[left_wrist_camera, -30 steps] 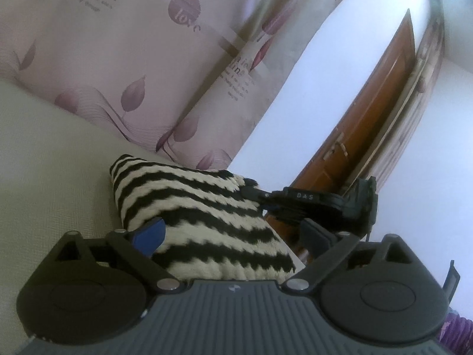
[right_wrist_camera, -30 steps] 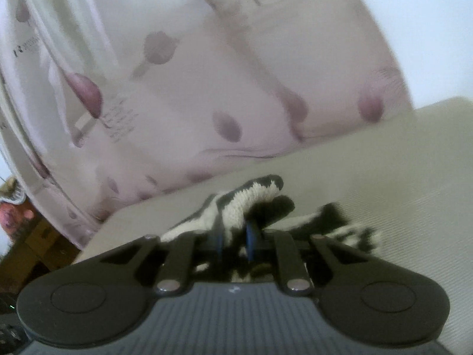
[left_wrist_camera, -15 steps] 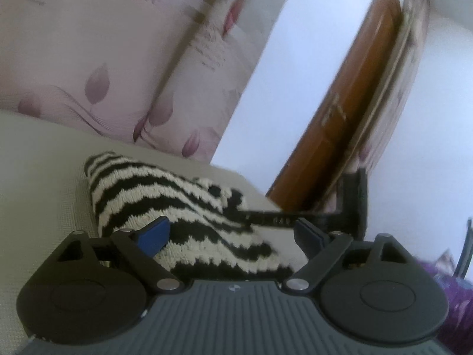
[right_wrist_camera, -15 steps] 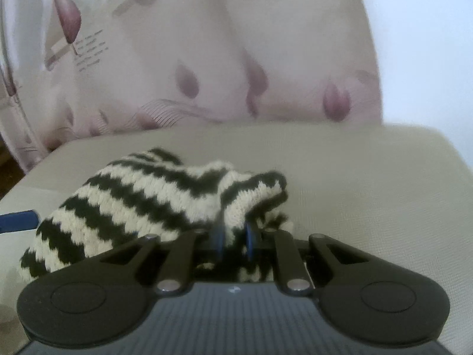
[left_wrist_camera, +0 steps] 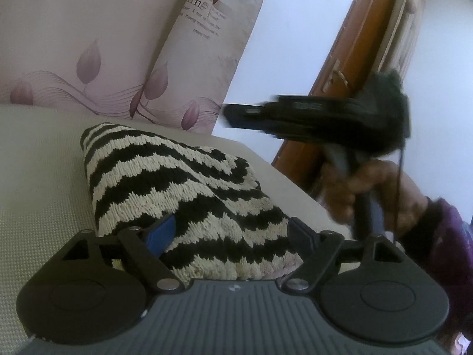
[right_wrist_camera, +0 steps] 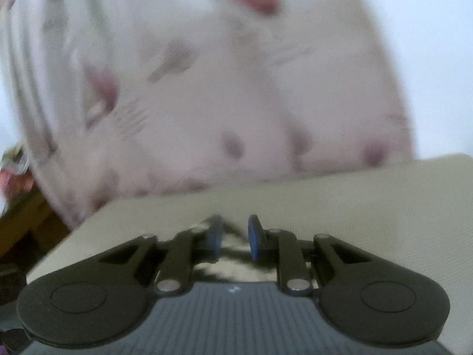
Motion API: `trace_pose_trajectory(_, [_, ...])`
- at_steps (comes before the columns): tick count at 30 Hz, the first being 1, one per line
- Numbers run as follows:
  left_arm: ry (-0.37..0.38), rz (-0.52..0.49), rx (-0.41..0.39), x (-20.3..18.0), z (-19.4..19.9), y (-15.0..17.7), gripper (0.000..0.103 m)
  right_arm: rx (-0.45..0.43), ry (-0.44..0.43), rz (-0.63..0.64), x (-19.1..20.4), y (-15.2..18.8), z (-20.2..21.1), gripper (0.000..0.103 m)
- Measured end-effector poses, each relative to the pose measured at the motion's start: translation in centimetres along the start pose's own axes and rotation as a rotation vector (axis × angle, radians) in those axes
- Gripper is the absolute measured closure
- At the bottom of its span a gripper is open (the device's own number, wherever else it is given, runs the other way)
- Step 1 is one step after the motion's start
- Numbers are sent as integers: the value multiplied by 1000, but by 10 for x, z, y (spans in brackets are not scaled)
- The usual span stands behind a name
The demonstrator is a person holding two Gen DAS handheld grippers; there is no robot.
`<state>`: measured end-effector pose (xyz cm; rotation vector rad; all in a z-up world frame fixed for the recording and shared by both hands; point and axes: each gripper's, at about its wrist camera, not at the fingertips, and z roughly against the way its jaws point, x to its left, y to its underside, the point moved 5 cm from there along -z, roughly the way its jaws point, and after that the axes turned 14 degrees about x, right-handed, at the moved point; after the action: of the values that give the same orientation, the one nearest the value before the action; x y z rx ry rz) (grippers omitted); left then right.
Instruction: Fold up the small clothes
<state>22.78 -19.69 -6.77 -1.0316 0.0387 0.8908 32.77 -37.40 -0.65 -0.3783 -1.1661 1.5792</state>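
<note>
A black-and-cream striped knitted garment (left_wrist_camera: 177,183) lies folded on the beige padded surface (left_wrist_camera: 35,177). My left gripper (left_wrist_camera: 230,232) sits low at its near end. The jaws are closing, the cloth lies between them, and the blue left pad (left_wrist_camera: 161,233) is at the cloth's side. My right gripper (left_wrist_camera: 295,115) hangs in the air above the garment's right side, held by a hand (left_wrist_camera: 354,189), with no cloth hanging from it. In the blurred right wrist view, that gripper (right_wrist_camera: 235,236) is opening, with a narrow gap and striped cloth (right_wrist_camera: 230,254) showing below.
A pink curtain with leaf prints (left_wrist_camera: 103,59) hangs behind the surface. A brown wooden door (left_wrist_camera: 348,68) stands at the right. The surface's right edge (left_wrist_camera: 283,177) runs close beside the garment. A purple sleeve (left_wrist_camera: 452,245) covers the person's arm.
The right gripper let go of the striped fold it was pinching and lifted away from the garment. The left gripper's fingers drew closer together around the near end of the cloth.
</note>
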Motion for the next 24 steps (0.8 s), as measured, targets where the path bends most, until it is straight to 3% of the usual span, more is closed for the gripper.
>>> trace_pose_trajectory(4, [9,7,1,3,1,1,21,125,-29,110,30,1,-54,86])
trace_pose_trajectory(6, [-4,-6,4,2,4,-1,21,261,77,154,25,16,-87,88])
trace_pose_trajectory(7, [-2,-3,6,2,7,-2,21,285,122,205,22,26,-95,89])
trace_pose_trajectory(13, [-1,13,-63,3,23,-20,19,182,-17,37,0,32,-57,88])
trace_pose_trajectory(15, [-6,17,-56,6,18,-23,20,93,-23,0,0,35,-25,87])
trace_pose_trajectory(17, [-18,23,-47,9,12,-21,21,60,-13,-1,-1,44,1,87])
trace_pose_trajectory(20, [-7,43,-45,12,6,-16,21,50,1,-16,-2,75,33,87])
trace_pose_trajectory(24, [-21,31,-38,10,2,-12,20,107,16,-33,4,112,45,86])
